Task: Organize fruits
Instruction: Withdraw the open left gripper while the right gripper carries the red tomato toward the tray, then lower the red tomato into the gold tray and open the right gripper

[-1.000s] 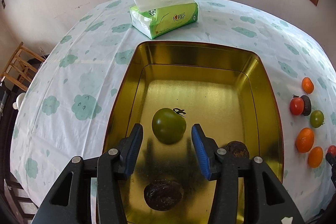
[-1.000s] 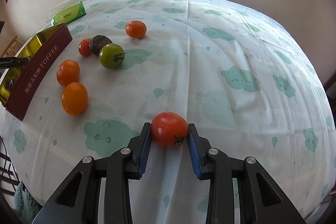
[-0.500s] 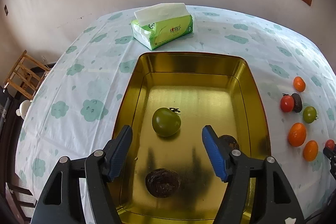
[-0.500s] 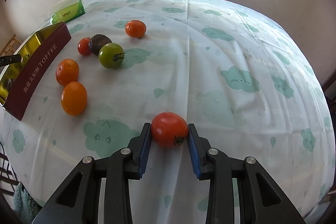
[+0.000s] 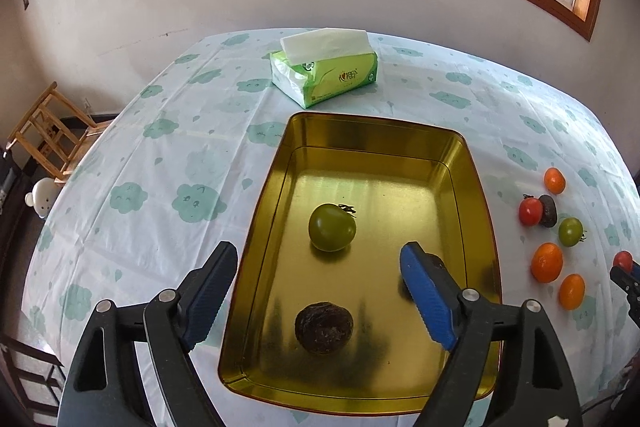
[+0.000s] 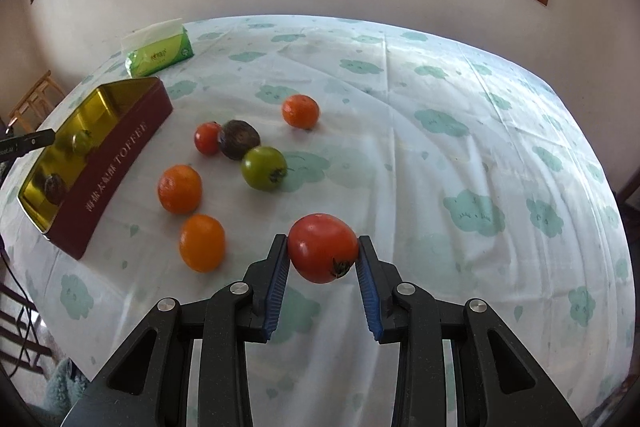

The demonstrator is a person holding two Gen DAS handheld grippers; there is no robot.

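Observation:
A gold tin (image 5: pixel 476 187) holds a green tomato (image 5: pixel 332 227), a dark wrinkled fruit (image 5: pixel 324 327) and a second dark fruit partly hidden behind my right finger. My left gripper (image 5: pixel 320 275) hangs above the tin with its jaws opening, nothing between them. My right gripper (image 6: pixel 323 255) is shut on a red tomato (image 6: pixel 322 247), held above the cloth. Loose on the table lie a green tomato (image 6: pixel 263 167), two oranges (image 6: pixel 179 188), a small orange (image 6: pixel 300 111), a small red tomato (image 6: pixel 207 138) and a dark fruit (image 6: pixel 239 139). The tin (image 6: pixel 116 163) stands to their left.
A green tissue pack (image 5: pixel 324 67) lies beyond the tin, also in the right wrist view as a tissue pack (image 6: pixel 159 53). The round table wears a white cloth with green clouds (image 6: pixel 440 123). A wooden stool (image 5: pixel 44 131) stands off the table's left edge.
My left gripper let go of the green tomato, spread its jaws wide and rose away from the tin. My right gripper lifted the red tomato off the cloth.

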